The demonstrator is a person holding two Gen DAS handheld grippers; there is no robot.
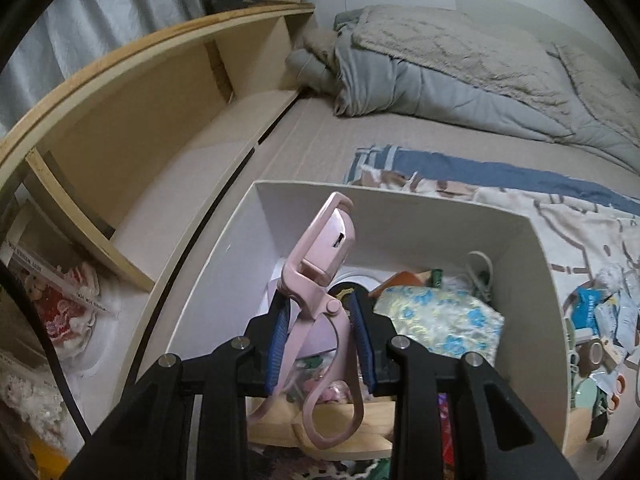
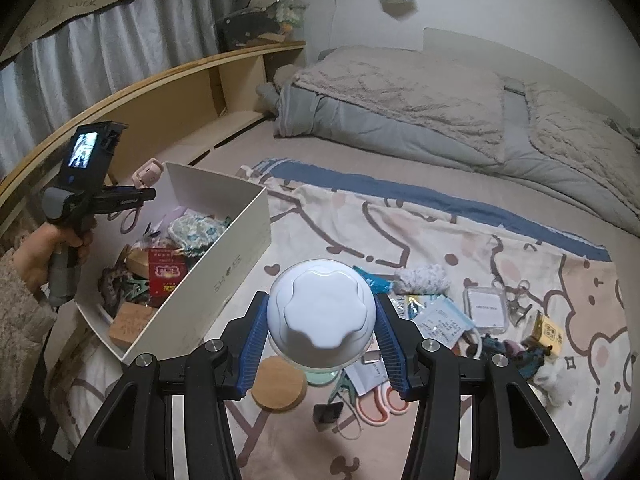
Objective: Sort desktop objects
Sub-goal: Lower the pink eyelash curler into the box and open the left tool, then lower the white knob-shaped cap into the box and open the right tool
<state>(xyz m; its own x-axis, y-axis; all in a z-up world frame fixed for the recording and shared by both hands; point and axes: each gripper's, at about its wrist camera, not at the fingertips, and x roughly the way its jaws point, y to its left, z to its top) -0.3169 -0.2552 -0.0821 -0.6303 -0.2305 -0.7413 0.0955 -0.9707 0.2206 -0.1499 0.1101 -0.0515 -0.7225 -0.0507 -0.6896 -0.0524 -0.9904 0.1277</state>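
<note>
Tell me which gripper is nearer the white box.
Left. The left gripper holds a pink tool over the white box; the right gripper grips a white jar beside the box, above the blanket.

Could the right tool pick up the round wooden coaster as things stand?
Probably not yet: the right tool is already shut on the white jar, which hangs directly over the wooden coaster.

A rumpled grey duvet (image 2: 400, 96) lies at the bed's far end; a wooden shelf (image 1: 132, 92) runs along the left, grey curtains (image 2: 120, 36) behind.
</note>
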